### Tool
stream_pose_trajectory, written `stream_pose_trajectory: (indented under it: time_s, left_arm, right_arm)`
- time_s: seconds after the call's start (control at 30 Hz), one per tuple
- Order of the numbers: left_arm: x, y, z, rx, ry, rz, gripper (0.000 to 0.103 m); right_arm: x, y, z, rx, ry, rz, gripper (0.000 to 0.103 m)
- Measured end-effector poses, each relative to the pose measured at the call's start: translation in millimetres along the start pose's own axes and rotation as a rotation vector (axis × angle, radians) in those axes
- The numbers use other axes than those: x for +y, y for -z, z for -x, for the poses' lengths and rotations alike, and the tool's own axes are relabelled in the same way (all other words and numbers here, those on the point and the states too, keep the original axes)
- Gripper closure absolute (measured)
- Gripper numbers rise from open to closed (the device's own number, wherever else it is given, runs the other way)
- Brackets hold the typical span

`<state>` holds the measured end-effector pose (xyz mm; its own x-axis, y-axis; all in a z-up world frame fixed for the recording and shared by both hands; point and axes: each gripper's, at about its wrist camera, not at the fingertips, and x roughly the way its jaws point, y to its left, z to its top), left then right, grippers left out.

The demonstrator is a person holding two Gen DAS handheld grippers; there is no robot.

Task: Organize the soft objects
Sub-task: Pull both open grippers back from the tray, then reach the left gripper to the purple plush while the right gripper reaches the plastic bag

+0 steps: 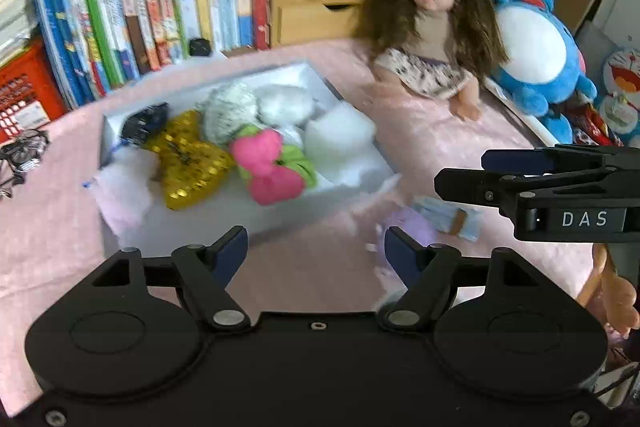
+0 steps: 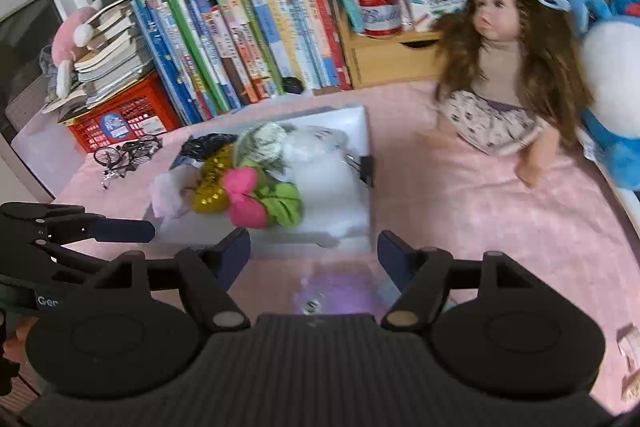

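My left gripper (image 1: 314,247) and right gripper (image 2: 314,251) both gape empty above the pink tabletop (image 2: 480,227). A blurred purple soft thing (image 2: 340,293) lies under the right one, just before the white box (image 1: 280,203) of soft objects.

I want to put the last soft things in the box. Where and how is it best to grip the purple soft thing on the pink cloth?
The purple soft thing lies low before the white box, between the open right gripper's fingers. Probably come from above and pinch its middle bulk; its outline is blurred.
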<state>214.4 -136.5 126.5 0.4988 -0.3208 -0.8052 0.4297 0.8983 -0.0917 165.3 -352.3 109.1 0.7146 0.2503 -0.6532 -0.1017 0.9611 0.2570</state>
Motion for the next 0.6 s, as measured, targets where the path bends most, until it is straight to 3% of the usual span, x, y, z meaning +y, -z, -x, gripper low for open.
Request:
stream_pose_trajectory:
  time_s: [0.3, 0.6]
  left_arm:
    - [-37, -11, -27, 0.093, 0.060, -0.010, 0.026]
    - [-61, -14, -58, 0.175, 0.027, -0.039, 0.026]
  right_arm:
    - [-36, 20, 6, 0.023, 0.044, -0.001, 0.021]
    - [-66, 38, 7, 0.029, 0.093, 0.012, 0.022]
